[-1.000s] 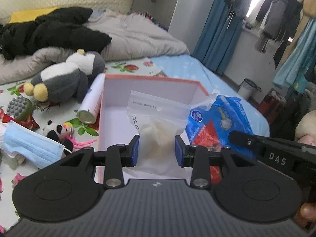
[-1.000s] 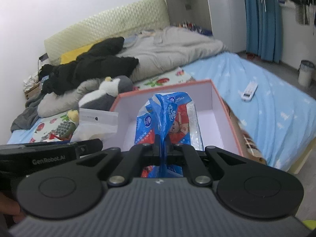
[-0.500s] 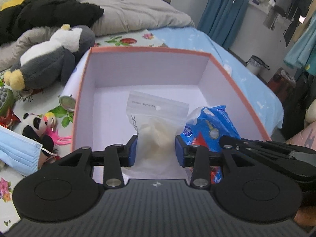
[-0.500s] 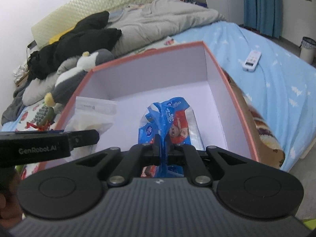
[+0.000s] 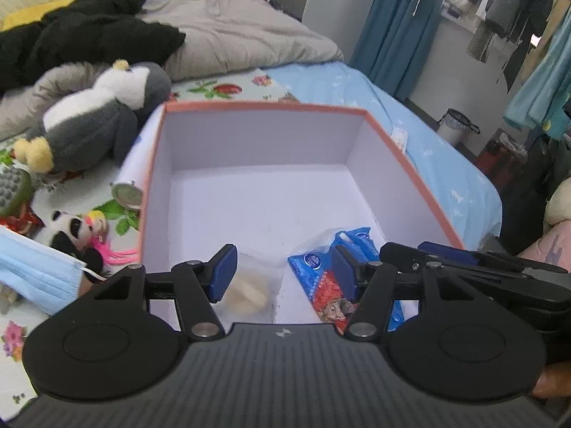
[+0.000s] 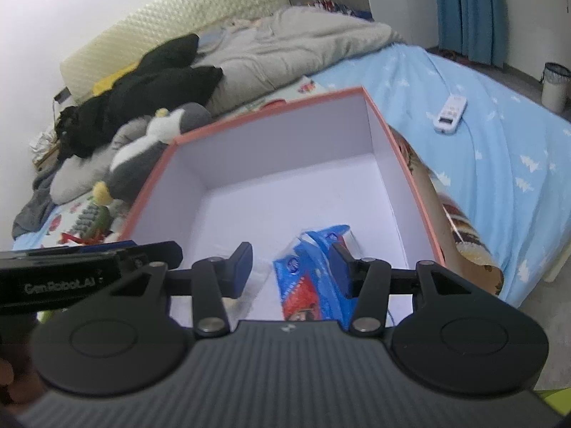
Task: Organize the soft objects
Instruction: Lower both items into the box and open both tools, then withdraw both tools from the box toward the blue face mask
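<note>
An orange-rimmed box (image 5: 267,107) (image 6: 271,105) with a white inside stands on the bed. My left gripper (image 5: 283,273) hangs over its near edge, jaws opening. The clear bag of pale stuff (image 5: 248,290) lies on the box floor below them, untouched by the pads. My right gripper (image 6: 291,269) is beside it, jaws opening too. The blue and red packet (image 6: 310,278) (image 5: 333,278) lies loose on the box floor between and below its fingers. The right gripper's fingers (image 5: 446,256) show at the right of the left wrist view.
Left of the box lie a grey penguin plush (image 5: 96,117), a metal-ended can (image 5: 126,192), a small panda toy (image 5: 76,232) and a blue face mask (image 5: 32,267). A grey duvet (image 5: 242,39) and black clothes (image 5: 82,39) lie behind. A remote (image 6: 450,112) rests on the blue sheet.
Both grippers came down into the box and their jaws parted. The clear bag and the blue packet dropped from the pads onto the box floor.
</note>
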The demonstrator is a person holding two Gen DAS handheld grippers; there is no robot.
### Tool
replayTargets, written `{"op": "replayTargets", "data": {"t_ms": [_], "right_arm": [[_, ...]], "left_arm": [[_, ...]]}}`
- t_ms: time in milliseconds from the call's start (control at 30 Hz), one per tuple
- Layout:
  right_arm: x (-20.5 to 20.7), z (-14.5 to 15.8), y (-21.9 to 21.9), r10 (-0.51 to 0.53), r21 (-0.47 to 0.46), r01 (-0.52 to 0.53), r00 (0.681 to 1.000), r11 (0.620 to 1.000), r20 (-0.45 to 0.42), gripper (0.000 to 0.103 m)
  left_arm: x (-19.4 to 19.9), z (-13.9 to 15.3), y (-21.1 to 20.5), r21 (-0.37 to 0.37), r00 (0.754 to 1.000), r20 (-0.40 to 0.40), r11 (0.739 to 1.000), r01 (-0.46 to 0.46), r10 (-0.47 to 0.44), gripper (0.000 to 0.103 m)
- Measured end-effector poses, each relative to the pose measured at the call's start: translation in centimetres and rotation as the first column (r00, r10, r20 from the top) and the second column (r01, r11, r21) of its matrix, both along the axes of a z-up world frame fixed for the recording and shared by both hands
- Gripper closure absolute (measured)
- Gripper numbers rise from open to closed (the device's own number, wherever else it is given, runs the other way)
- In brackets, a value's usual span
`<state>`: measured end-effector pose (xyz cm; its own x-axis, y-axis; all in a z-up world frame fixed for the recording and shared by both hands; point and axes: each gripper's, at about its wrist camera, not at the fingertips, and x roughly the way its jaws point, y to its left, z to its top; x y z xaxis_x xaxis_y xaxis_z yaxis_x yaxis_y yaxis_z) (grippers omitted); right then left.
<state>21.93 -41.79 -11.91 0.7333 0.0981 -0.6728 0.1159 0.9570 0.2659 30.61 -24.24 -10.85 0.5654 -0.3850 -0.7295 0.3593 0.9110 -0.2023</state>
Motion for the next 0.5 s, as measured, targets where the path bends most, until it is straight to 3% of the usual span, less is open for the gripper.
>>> {"op": "replayTargets", "data": {"t_ms": [500], "right_arm": [[-7.0,8.8,4.1,0.053,-0.024,-0.049,0.979,0.999,0.197,0.052]], "left_arm": [[-9.3,9.7,5.6,-0.062,0.985,0.169,0.998,-0.03,0.04,0.039]]}}
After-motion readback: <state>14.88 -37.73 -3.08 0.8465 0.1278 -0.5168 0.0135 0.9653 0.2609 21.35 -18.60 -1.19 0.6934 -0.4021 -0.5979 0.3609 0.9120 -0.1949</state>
